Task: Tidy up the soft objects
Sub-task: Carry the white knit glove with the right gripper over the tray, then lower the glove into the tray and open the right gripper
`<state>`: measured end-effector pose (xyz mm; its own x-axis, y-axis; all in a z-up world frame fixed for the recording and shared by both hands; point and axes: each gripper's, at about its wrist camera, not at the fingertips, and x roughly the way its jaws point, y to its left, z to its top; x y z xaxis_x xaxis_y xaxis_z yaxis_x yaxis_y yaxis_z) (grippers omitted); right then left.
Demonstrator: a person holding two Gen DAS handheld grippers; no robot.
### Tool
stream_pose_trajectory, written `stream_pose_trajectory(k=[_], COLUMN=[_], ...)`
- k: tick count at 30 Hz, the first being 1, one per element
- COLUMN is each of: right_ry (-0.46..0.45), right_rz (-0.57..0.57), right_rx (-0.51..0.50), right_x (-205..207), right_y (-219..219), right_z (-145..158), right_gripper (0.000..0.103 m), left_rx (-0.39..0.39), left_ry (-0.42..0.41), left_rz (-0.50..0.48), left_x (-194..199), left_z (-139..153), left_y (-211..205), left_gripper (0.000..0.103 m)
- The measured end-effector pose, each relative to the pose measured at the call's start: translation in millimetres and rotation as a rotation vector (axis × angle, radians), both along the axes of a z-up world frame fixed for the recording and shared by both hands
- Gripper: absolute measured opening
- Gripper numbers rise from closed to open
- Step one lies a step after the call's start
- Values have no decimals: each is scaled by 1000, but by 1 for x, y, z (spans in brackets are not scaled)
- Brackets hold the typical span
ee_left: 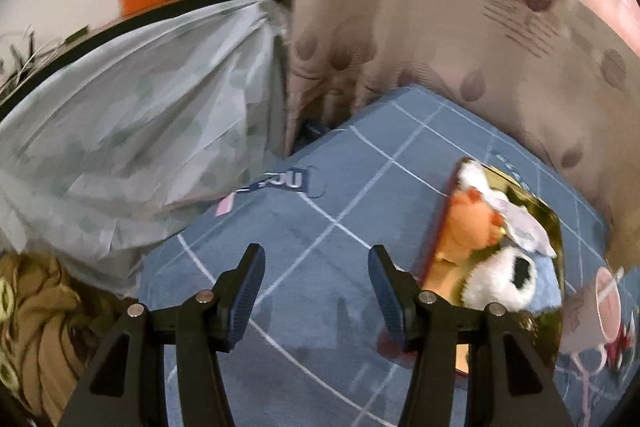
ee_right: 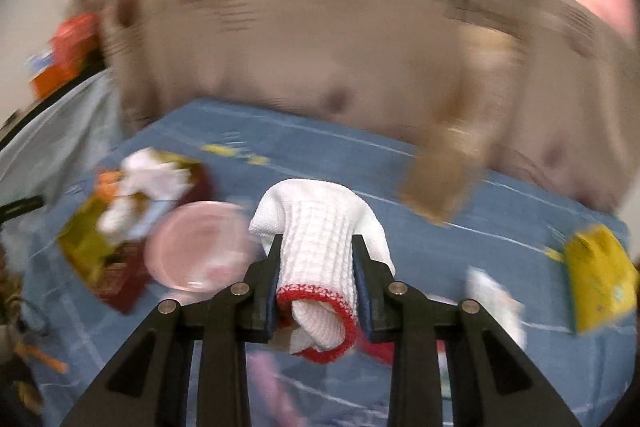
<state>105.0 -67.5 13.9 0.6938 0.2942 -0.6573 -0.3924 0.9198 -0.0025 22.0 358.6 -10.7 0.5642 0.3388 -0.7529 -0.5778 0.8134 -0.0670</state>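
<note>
My right gripper (ee_right: 317,243) is shut on a white knitted glove (ee_right: 316,227) with a red cuff, held in the air above the blue checked cloth (ee_right: 360,155). The glove's fingers droop forward over the fingertips. In the left wrist view my left gripper (ee_left: 316,253) stands open over the blue cloth (ee_left: 320,195), with nothing between its fingers. To its right lies a gold-lined red tray (ee_left: 548,223) holding an orange plush (ee_left: 468,223) and a white, black and blue plush (ee_left: 504,279). The same tray (ee_right: 84,243) with plush toys shows blurred at the left of the right wrist view.
A pink plate (ee_right: 196,247) lies beside the tray. A yellow packet (ee_right: 600,279) and a brown object (ee_right: 440,183) sit at the right on the cloth. Pale draped fabric (ee_left: 132,131) and a beige dotted curtain (ee_left: 440,27) border the cloth. Brown fabric (ee_left: 36,311) lies at lower left.
</note>
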Motion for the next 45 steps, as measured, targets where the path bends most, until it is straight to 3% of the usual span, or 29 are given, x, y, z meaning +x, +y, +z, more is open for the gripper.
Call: stream_pose_trajectory(k=[4,9,18,30,40,45], right_ry=[22,61,153,231,268,259], right_rz=[165,328,478,510,495,498], right_rx=[12,13,-8,-67,-128,-139], right_x=[-12,-27,-30,-12,-1,-5], right_y=[69,146,230,278,290,290], right_z=[-2,-11,-37,-77,-103,-100], right_gripper=[28,28,27,27,28,39], left_rx=[-17,-25,-26,-37,-27,-21], left_ry=[-8,-7,-9,6,12,13], left_rz=[68,78,79,84,71,63], left_x=[-6,-8,-7,-6,-5,-5], left_z=[-1,-1,-2,-7,-9,-8], left_y=[15,20,22,26,23,20], left_gripper=[55,55,55,55,55,55])
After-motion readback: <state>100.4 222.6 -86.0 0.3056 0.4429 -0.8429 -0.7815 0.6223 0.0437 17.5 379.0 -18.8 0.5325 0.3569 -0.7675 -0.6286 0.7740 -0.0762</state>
